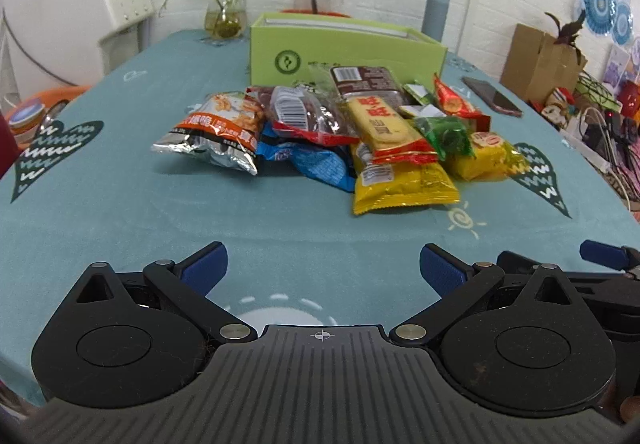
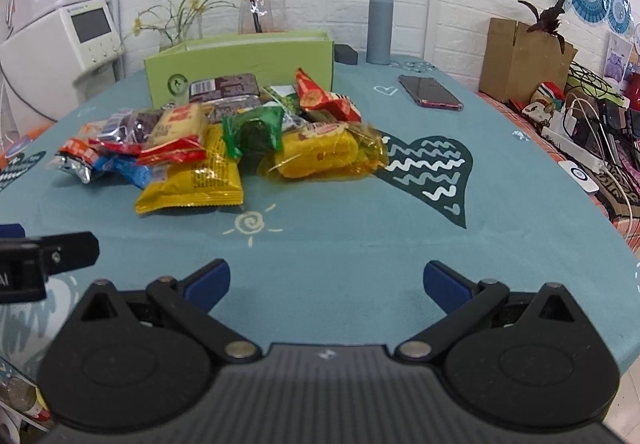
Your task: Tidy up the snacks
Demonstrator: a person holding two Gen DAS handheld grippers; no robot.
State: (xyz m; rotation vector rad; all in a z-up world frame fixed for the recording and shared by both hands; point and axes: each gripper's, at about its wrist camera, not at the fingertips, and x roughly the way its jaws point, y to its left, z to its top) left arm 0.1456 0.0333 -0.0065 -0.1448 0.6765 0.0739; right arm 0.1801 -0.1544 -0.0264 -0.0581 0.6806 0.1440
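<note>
While both grippers are hovering wide apart and empty, the snacks (image 1: 340, 132) are lying heaped mid-table.
The left gripper (image 1: 322, 268) and right gripper (image 2: 326, 282) are pointing over the teal tablecloth (image 2: 340, 244) toward the pile, well short of it; the green box (image 1: 344, 48) is standing just behind the packets, a phone (image 2: 430, 91) lying to its right.

Snack pile (image 2: 224, 140) before green box (image 2: 240, 62), right hand-held gripper (image 2: 326, 280) spread wide, empty
</note>
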